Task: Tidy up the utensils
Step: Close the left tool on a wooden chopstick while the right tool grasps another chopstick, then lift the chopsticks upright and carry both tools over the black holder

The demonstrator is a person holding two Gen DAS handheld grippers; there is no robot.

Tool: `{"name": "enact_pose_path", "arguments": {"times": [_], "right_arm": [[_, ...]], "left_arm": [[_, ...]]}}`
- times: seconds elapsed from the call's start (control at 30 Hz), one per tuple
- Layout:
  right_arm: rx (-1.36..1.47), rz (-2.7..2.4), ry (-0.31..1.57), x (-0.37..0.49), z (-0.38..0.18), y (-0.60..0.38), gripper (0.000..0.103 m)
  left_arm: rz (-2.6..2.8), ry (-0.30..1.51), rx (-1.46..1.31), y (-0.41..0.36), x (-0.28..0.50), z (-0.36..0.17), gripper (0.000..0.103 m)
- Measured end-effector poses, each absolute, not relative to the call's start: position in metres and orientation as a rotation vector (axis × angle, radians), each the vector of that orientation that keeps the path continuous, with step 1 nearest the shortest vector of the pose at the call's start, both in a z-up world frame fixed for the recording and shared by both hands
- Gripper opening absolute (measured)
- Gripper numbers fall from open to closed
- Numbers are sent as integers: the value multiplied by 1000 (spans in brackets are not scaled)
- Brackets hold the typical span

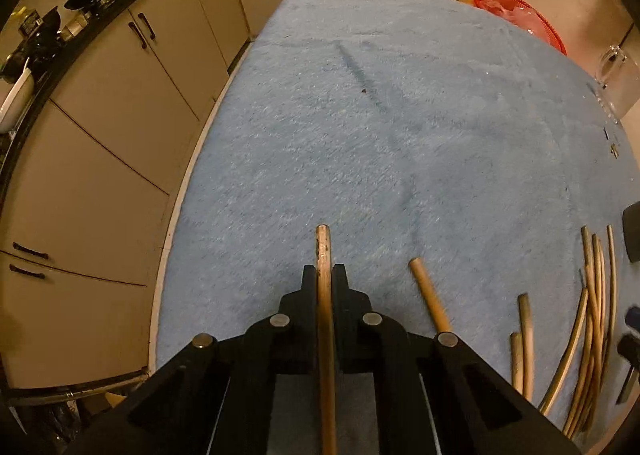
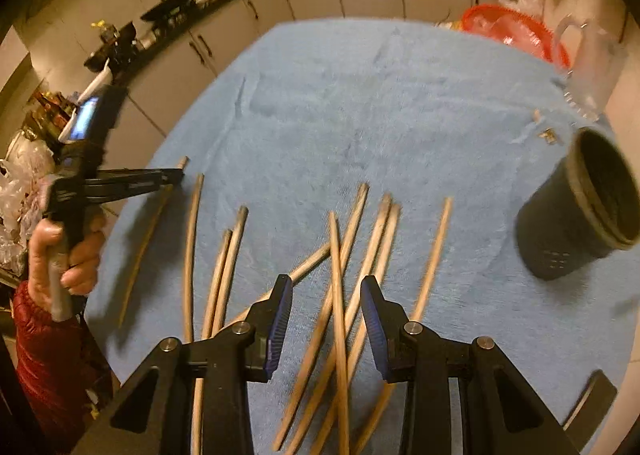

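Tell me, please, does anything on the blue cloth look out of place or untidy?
Yes. The wooden chopsticks lie loose on the blue cloth, several crossing one another instead of side by side. The black holder appears tipped, its opening facing sideways, and no chopsticks show in it.

A blue cloth (image 2: 400,127) covered the table. A red basket (image 2: 516,33) sat at its far right edge, with a clear glass jug (image 2: 592,55) just beside it. Beige cabinets (image 1: 120,127) with dark handles stood beyond, under a cluttered black countertop (image 1: 48,67).
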State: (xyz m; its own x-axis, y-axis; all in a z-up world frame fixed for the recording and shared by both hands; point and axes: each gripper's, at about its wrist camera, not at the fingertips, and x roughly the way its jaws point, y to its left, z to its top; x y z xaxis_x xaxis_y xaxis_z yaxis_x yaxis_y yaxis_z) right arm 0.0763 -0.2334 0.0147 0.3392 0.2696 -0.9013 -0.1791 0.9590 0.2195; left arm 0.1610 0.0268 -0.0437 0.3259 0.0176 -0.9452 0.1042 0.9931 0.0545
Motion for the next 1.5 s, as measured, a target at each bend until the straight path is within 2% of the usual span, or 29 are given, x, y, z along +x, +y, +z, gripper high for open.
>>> {"name": "enact_pose_path", "arguments": {"times": [0.23,0.33,0.4,0.43,0.6,0.8,1.13,1.27,1.5], "right_arm": [[-2,262,1225,99,-1,-217,27],[-53,269,1241,101,-7,-210,25],[-83,261,1255,102,-11,-207,21],[-95,262,1258,103,-13,-206,16],[-98,255,1259,106,-19,-205,7],[-24,253,1164,89,8,-221,7],[69,259,831,25,89,-243,7],[82,243,757,3,103,-243,7],[110,231,657,-25,125,-244,7]], "left_arm": [[-70,1252,113,32,167,-43,8],[-74,1248,119,31,182,-50,8],[-73,1246,124,30,183,-50,8],[-71,1244,125,29,184,-50,8],[-67,1224,113,30,186,-50,7],[-148,1178,13,33,162,-35,7],[-182,951,-42,41,101,45,7],[-176,859,-34,42,77,76,7],[-190,789,-20,32,58,94,7]]}}
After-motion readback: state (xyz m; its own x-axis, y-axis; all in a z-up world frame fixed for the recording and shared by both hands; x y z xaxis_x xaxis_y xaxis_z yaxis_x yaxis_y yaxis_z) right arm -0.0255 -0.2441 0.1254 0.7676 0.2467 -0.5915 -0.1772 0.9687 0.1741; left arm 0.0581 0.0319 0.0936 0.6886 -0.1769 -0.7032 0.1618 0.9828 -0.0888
